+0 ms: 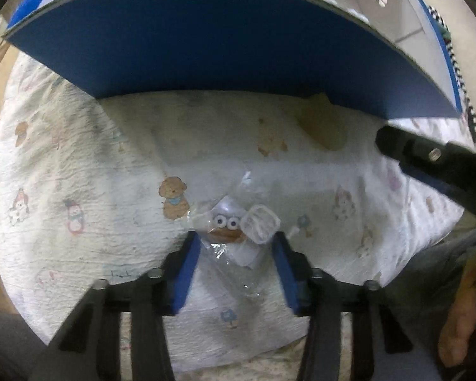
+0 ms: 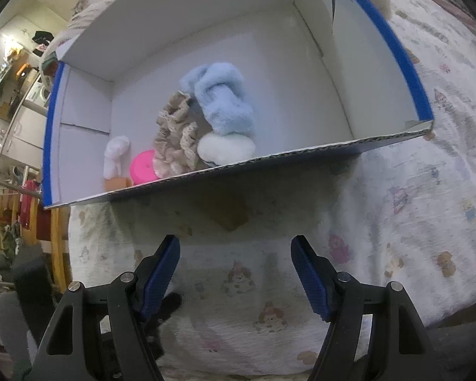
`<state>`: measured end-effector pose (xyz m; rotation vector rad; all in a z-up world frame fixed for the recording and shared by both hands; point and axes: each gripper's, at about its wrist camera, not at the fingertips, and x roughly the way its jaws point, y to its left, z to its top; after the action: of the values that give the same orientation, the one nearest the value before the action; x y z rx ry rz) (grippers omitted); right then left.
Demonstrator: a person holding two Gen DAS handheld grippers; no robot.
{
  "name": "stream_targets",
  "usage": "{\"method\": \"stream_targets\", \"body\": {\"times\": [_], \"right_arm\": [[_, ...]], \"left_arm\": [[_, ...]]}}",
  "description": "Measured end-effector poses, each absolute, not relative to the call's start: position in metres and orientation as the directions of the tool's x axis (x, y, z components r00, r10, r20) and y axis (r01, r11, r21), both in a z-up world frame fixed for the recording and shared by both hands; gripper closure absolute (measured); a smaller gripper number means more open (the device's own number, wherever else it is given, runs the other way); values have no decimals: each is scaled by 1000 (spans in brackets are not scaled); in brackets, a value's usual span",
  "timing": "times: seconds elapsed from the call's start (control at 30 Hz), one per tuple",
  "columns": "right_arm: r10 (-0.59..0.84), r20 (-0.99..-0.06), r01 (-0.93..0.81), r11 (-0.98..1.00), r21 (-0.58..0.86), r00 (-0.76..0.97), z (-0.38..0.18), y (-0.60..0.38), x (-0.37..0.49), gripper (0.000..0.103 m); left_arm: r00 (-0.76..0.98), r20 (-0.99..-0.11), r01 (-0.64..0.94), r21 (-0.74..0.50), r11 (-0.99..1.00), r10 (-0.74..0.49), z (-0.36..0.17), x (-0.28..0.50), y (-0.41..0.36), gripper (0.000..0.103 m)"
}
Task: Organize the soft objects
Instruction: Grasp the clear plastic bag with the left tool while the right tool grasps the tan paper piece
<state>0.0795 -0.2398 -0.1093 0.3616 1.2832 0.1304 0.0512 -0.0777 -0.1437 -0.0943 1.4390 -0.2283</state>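
Blue-padded fingers [image 1: 187, 273] of the left gripper [image 1: 234, 270] frame a small toy in crinkly clear wrap [image 1: 233, 238] — googly eyes, white body, brown mouth — lying on the printed quilt [image 1: 79, 165]. The jaws stand apart on either side of it, seemingly just short of contact, so nothing is grasped yet. At 12 o'clock from the toy rises the blue outer wall of the cardboard box [image 1: 206, 41].

The right gripper [image 2: 234, 276] hangs spread and empty above the quilt, facing the box's white inside, where a light-blue fluffy piece [image 2: 225, 98], a beige ruffled scrunchie [image 2: 174, 136], a white puff [image 2: 225, 149], a pink round thing [image 2: 142, 168] and a small white plush [image 2: 115, 155] already lie.

Judged from this, the step in hand is picking up the wrapped toy. Closing squarely on the body rather than the loose film should avoid a slip; then lift well over the wall — the box corner at 10 o'clock inside looks free.
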Motion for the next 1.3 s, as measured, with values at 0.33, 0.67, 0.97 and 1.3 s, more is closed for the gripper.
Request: {"method": "stream_targets", "body": {"times": [0.33, 0.67, 0.97, 1.3], "right_arm": [[232, -942, 28, 969, 245, 243, -127, -215, 100, 26], [136, -949, -87, 989, 116, 284, -149, -171, 122, 42], [162, -933, -129, 984, 126, 323, -158, -164, 124, 92], [264, -903, -173, 961, 217, 339, -134, -154, 84, 92]], "left_arm": [[208, -960, 23, -187, 982, -188, -119, 57, -50, 90], [261, -951, -57, -189, 980, -168, -102, 56, -4, 92], [292, -945, -93, -182, 979, -148, -95, 51, 17, 92], [341, -932, -54, -148, 987, -121, -84, 41, 1, 92]]}}
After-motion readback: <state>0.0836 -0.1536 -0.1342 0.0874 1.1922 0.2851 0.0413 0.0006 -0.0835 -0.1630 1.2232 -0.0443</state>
